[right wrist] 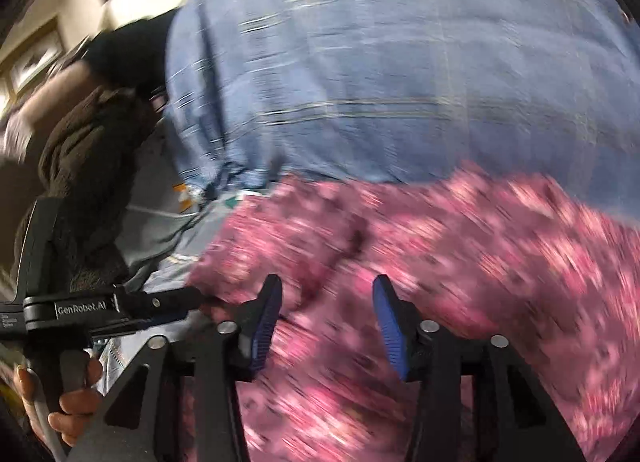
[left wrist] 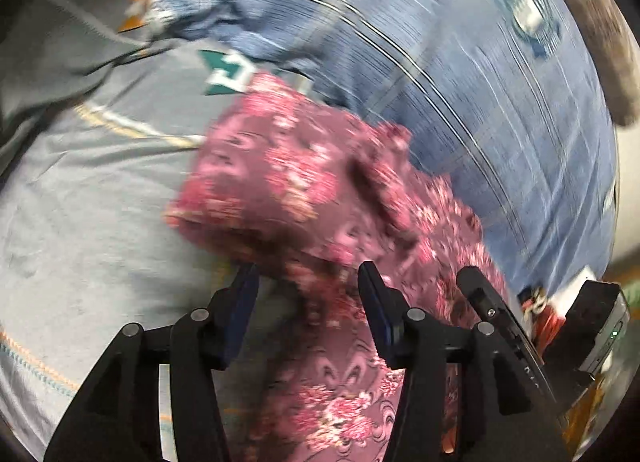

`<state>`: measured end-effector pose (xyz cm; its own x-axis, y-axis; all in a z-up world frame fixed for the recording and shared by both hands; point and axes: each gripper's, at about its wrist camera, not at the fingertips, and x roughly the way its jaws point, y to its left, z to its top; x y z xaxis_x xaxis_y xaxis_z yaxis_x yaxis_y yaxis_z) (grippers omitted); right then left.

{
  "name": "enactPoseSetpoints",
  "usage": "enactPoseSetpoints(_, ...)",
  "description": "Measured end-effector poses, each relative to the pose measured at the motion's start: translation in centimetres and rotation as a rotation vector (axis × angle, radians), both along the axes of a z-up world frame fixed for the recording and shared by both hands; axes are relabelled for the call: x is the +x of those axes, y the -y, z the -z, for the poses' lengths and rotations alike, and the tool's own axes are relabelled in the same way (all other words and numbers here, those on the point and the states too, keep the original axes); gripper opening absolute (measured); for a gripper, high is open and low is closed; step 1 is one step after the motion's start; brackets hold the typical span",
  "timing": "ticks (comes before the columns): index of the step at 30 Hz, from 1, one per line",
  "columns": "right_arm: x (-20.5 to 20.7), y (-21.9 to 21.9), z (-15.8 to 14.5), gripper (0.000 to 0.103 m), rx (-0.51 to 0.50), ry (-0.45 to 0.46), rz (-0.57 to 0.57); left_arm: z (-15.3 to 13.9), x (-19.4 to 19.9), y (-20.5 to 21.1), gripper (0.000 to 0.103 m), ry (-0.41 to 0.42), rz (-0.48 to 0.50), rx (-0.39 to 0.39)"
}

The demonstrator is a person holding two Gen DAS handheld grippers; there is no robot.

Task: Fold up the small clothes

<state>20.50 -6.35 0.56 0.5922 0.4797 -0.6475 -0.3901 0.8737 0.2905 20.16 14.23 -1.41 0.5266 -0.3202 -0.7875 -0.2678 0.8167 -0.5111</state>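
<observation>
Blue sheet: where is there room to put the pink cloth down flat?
The blue sheet is bare beyond the pink cloth, up to its round emblem. The grey garment left of the cloth lies flat too. Behind it, rumpled fabric crowds.

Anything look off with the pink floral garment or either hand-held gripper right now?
The pink floral garment lies bunched and rumpled, not flat, partly over a grey shirt. Both the left hand-held gripper and right hand-held gripper are open.

Blue striped bedsheet (right wrist: 400, 82), framed picture (right wrist: 34, 62)
</observation>
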Motion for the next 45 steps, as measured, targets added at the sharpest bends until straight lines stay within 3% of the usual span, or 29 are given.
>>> enactPoseSetpoints(7, 2.5, -6.8, 2.3, 0.055, -0.243, 0.003, -0.022, -0.1, -1.2, -2.8, 0.050, 0.017, -0.047, -0.019)
enactPoseSetpoints(10, 3.4, -7.1, 3.0, 0.043, -0.310, 0.017, 0.018, -0.2, -1.4, -2.9, 0.050, 0.019, -0.045, -0.034)
enactPoseSetpoints(11, 3.6, -6.6, 2.9, 0.022, -0.296, 0.021, 0.030, -0.3, -1.4, -2.7, 0.050, 0.023, -0.041, -0.039)
enactPoseSetpoints(12, 3.7, -5.9, 2.8, 0.012, -0.256, 0.008, 0.040, -0.4, -1.4, -2.5, 0.050, 0.027, -0.035, -0.040)
enactPoseSetpoints(20, 2.8, 5.8, 0.7, 0.011, 0.090, -0.060, 0.212, -0.7, -0.3, 2.9, 0.050, 0.028, 0.064, -0.079)
enactPoseSetpoints(29, -0.3, 19.1, 0.7, 0.011, 0.284, -0.095, 0.416, 0.7, -0.2, 9.7, 0.050, -0.028, 0.157, -0.082)
enactPoseSetpoints(33, -2.2, 24.8, 2.6, 0.011, 0.348, -0.143, 0.517, 1.5, -0.2, 10.8, 0.050, -0.060, 0.150, -0.068)
enactPoseSetpoints(40, -4.0, 28.4, 5.7, 0.019, 0.470, -0.224, 0.561, 2.6, -0.5, 10.8, 0.050, -0.094, 0.114, -0.078)
enactPoseSetpoints(42, -3.4, 28.6, 5.9, 0.029, 0.496, -0.240, 0.566, 2.7, -0.5, 10.6, 0.050, -0.096, 0.103, -0.078)
enactPoseSetpoints(43, -3.2, 28.9, 6.0, 0.028, 0.499, -0.244, 0.573, 2.6, -0.4, 10.5, 0.050, -0.096, 0.094, -0.075)
enactPoseSetpoints(45, -2.5, 28.7, 4.7, 0.006, 0.498, -0.205, 0.535, 2.3, -0.1, 10.2, 0.050, -0.091, 0.072, -0.055)
